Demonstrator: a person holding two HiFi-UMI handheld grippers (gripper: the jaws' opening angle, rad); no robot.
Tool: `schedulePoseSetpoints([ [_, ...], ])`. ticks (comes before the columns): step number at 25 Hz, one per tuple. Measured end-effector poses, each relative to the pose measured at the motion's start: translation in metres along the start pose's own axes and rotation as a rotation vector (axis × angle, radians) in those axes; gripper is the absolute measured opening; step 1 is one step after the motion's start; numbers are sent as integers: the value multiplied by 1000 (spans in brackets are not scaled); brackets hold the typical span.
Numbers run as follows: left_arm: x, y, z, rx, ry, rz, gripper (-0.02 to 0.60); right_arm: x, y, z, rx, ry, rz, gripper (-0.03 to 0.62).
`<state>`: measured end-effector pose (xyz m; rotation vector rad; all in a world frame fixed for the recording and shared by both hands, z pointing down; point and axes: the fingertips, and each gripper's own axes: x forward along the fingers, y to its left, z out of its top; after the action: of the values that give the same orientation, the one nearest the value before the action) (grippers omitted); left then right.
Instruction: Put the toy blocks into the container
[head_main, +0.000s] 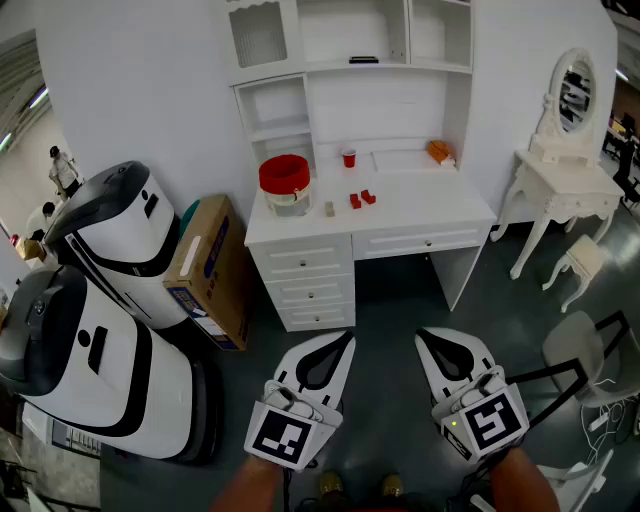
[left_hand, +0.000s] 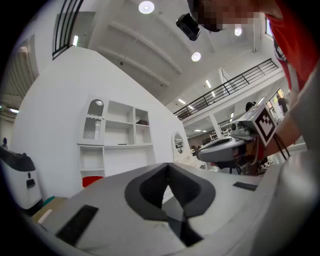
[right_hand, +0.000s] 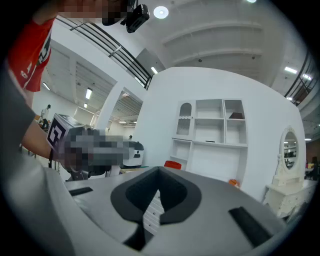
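Two small red blocks (head_main: 362, 198) and a pale block (head_main: 329, 209) lie on the white desk (head_main: 420, 210) across the floor. A container with a red top (head_main: 285, 184) stands on the desk's left part and shows small in the left gripper view (left_hand: 91, 180) and the right gripper view (right_hand: 172, 164). My left gripper (head_main: 346, 338) and right gripper (head_main: 421, 336) are held low and side by side, far short of the desk. Both point level toward it. Each has its jaws shut with nothing between them, as its own view shows: left gripper (left_hand: 167, 165), right gripper (right_hand: 159, 170).
A red cup (head_main: 349, 158) and an orange thing (head_main: 438, 151) sit at the back of the desk. Two white robots (head_main: 110, 290) and a cardboard box (head_main: 205, 265) stand left. A vanity table with mirror (head_main: 560, 180), a stool (head_main: 585, 260) and a chair (head_main: 590, 350) stand right.
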<state>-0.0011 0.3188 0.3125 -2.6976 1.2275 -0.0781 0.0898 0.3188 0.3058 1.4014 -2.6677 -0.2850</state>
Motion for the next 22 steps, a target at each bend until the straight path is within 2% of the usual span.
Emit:
schedulePoseSetpoints([
  [12,-9,1,2,0,-1,3,26,0,2,2,21,-2,-22,9],
  [22,-12,0,3,-4,-3,10,26,-4,0,4,-7,1,-29,11],
])
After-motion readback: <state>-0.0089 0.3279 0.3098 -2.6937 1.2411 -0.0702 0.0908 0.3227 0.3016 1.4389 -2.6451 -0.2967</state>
